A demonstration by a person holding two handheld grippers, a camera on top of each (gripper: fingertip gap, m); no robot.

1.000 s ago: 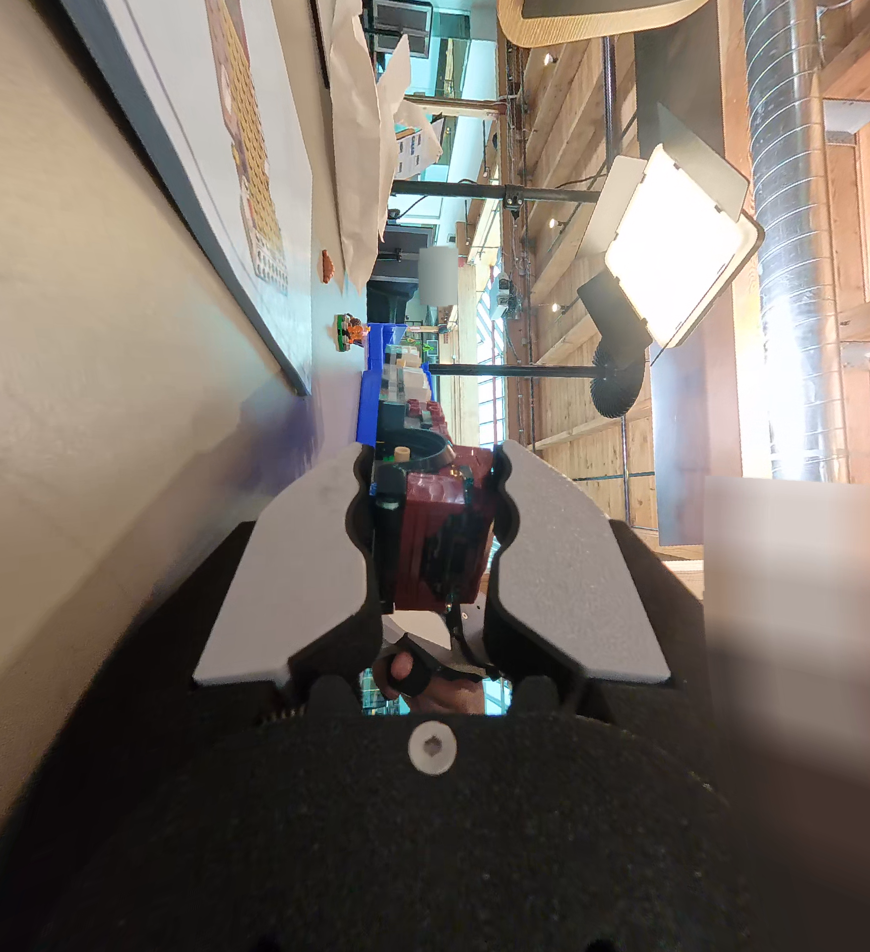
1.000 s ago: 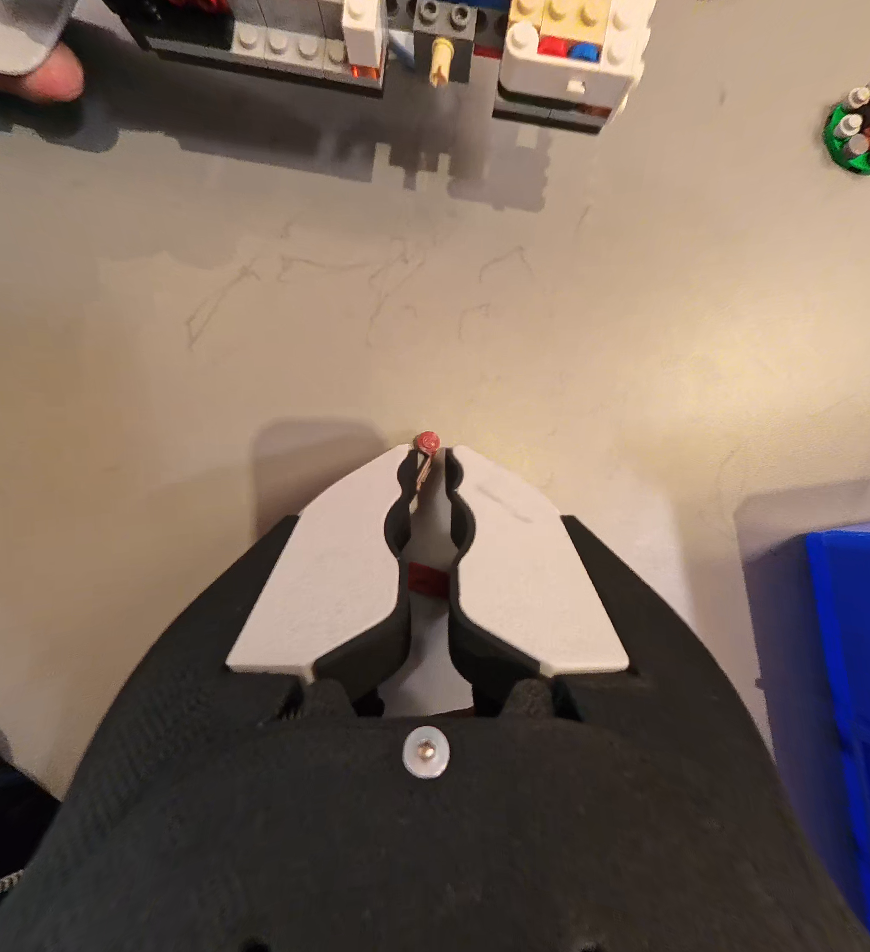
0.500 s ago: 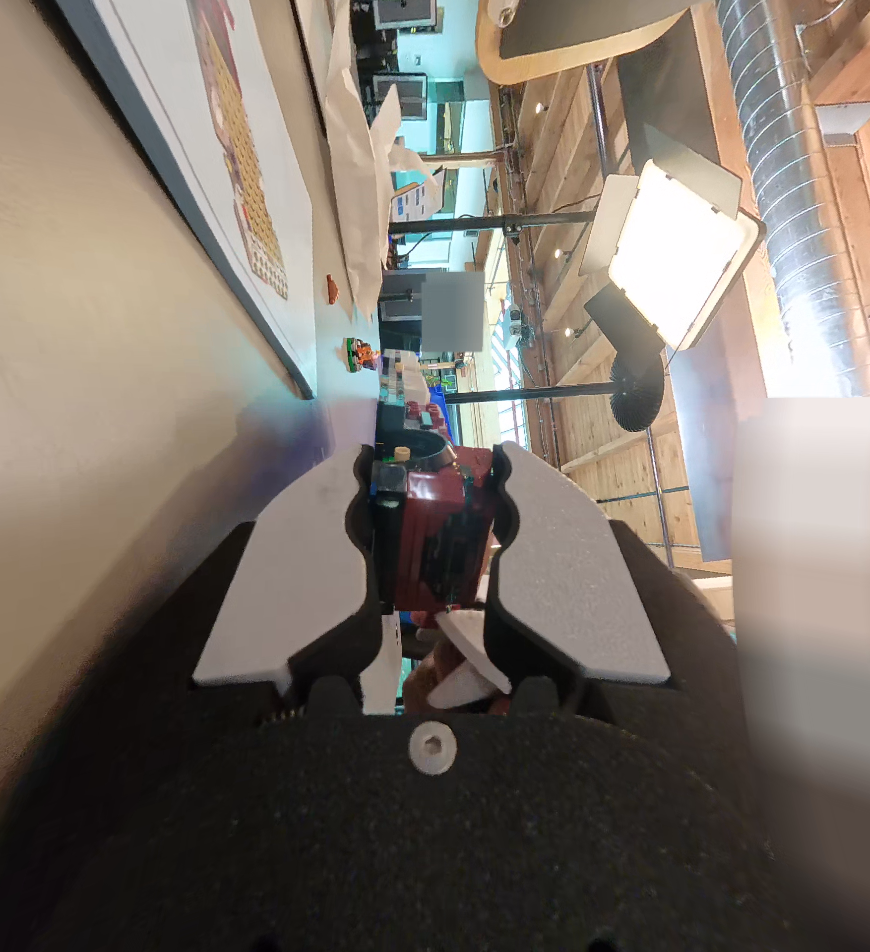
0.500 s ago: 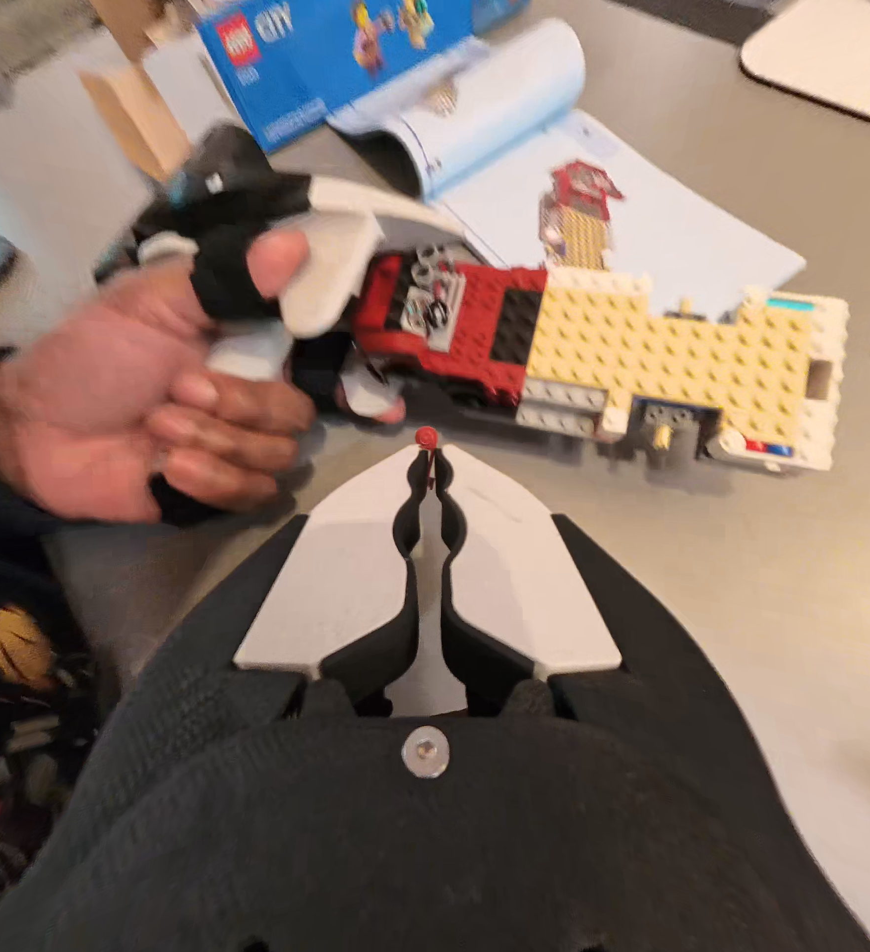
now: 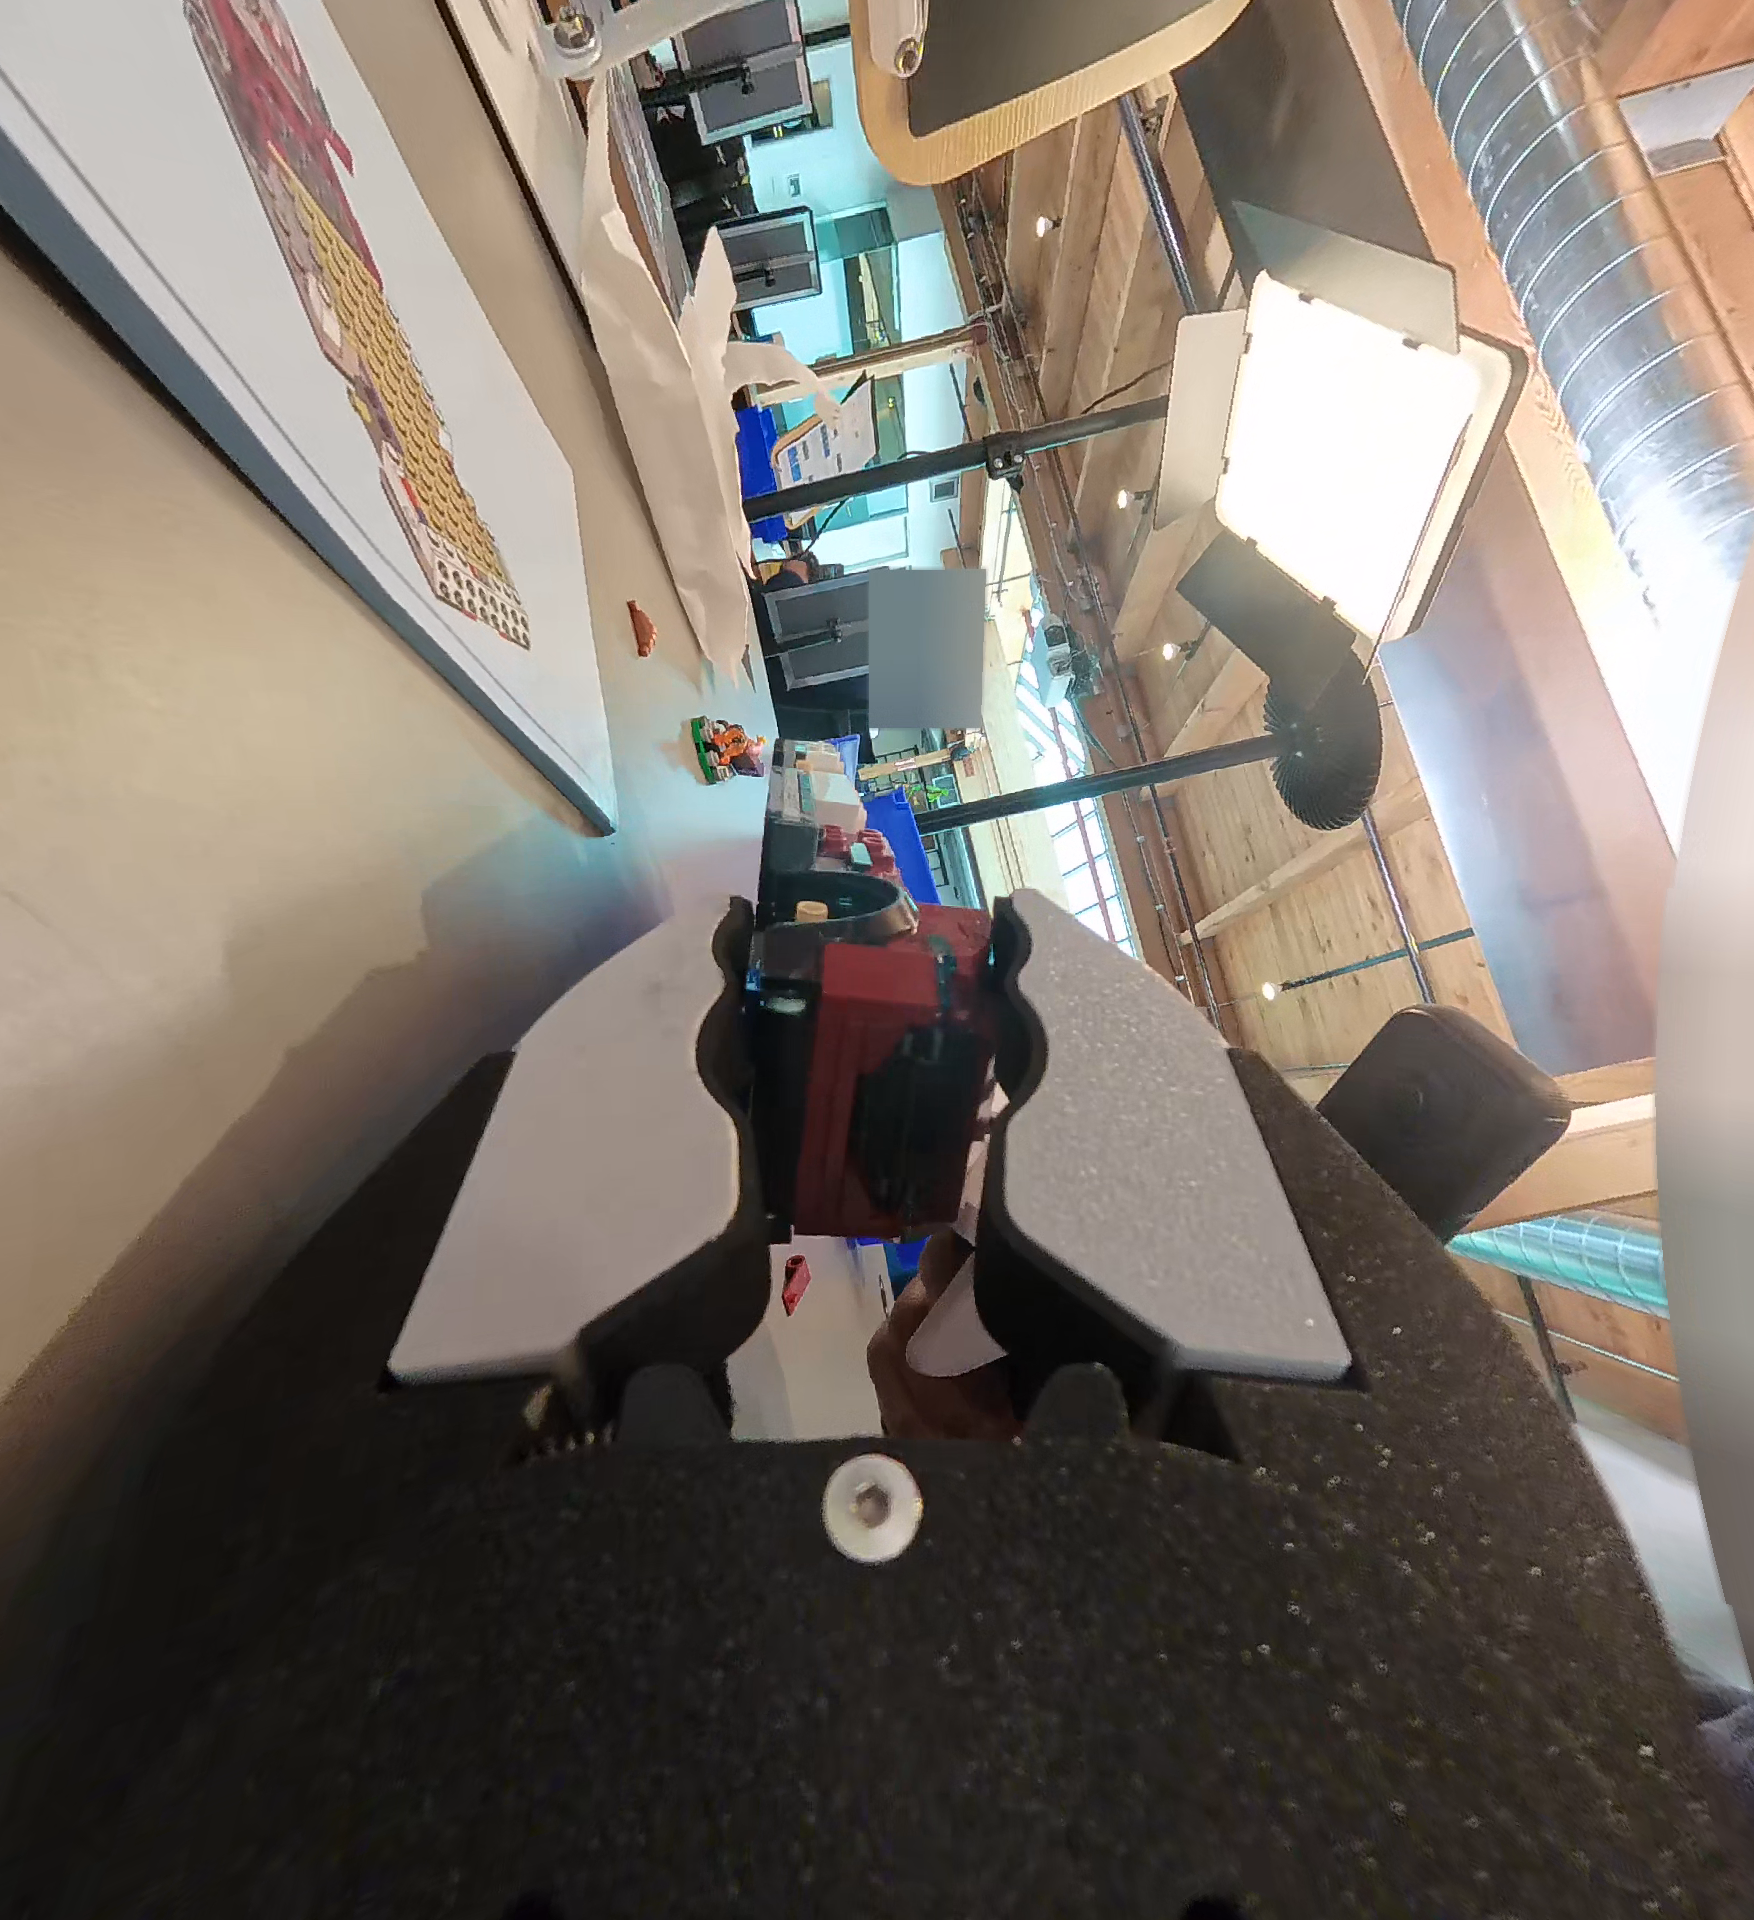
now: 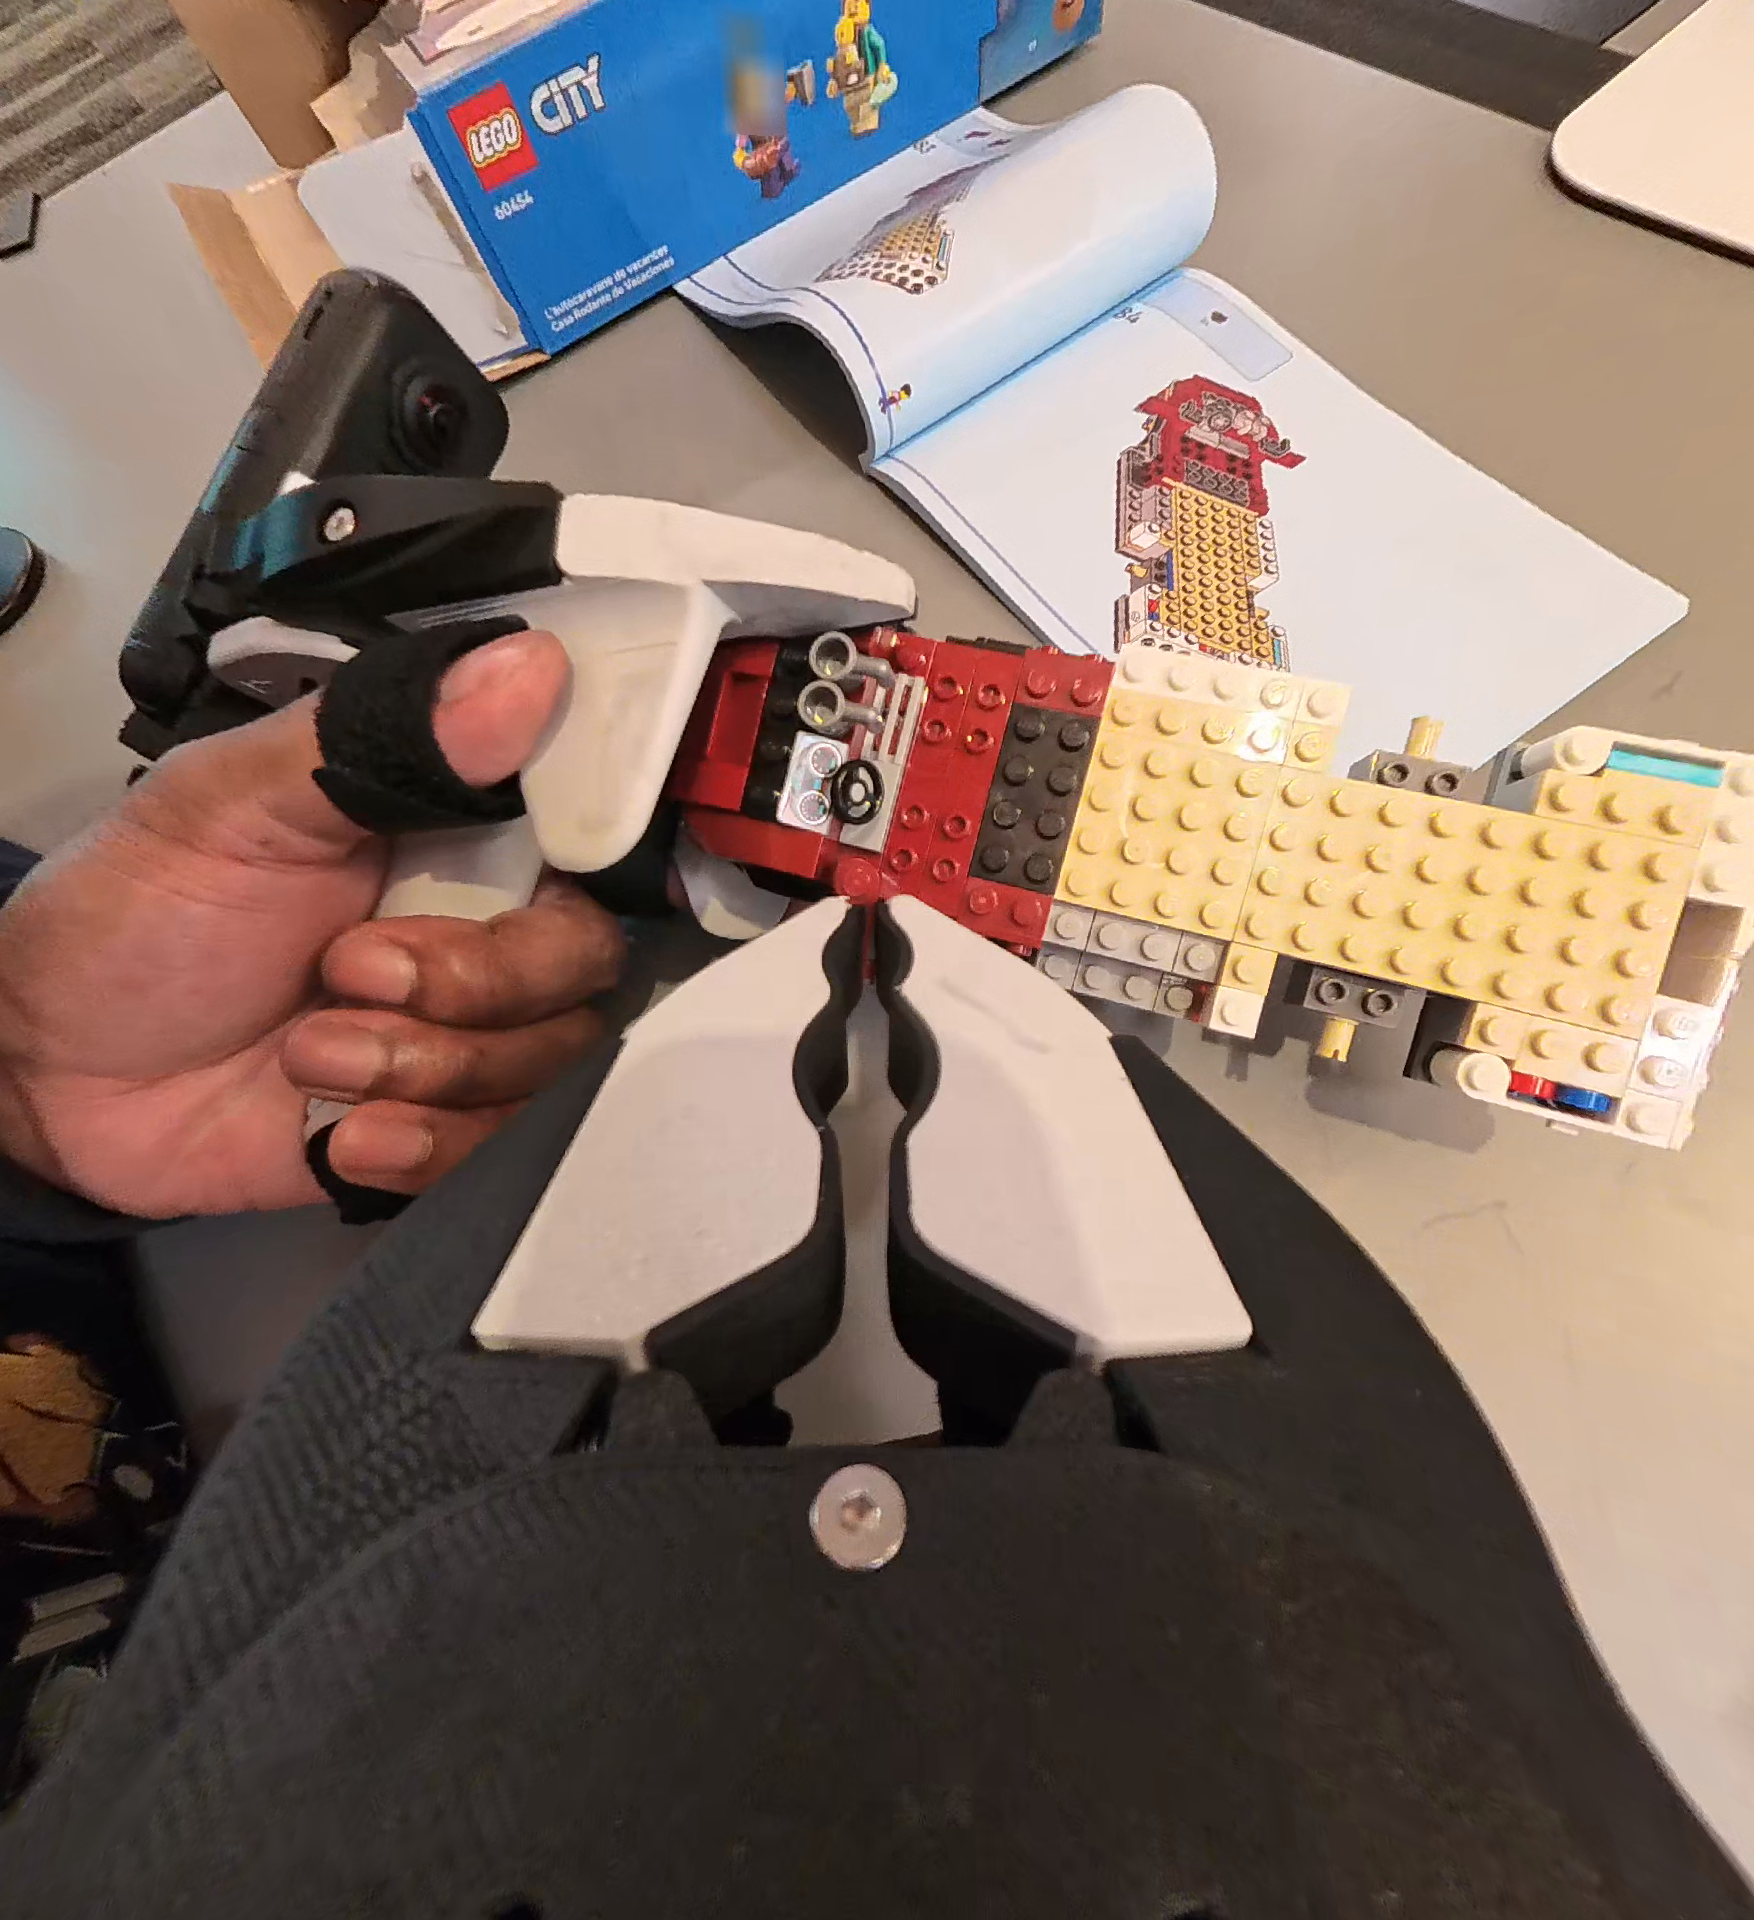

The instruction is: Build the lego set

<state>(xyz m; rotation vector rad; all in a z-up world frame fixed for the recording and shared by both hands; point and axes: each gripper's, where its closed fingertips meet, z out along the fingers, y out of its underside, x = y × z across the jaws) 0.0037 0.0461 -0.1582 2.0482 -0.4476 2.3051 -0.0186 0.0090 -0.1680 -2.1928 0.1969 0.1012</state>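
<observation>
A gray table carried a blue box, an open booklet and a long brick truck.

The left gripper clamped the truck's red cab end between both pads, a hand around its handle. The right gripper stood just beside the cab's near edge, its jaws nearly shut on a small red piece whose round head touched the cab. A small orange and green model sat well apart.

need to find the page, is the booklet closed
No, the booklet lies open on the table, one page curled over.
</observation>
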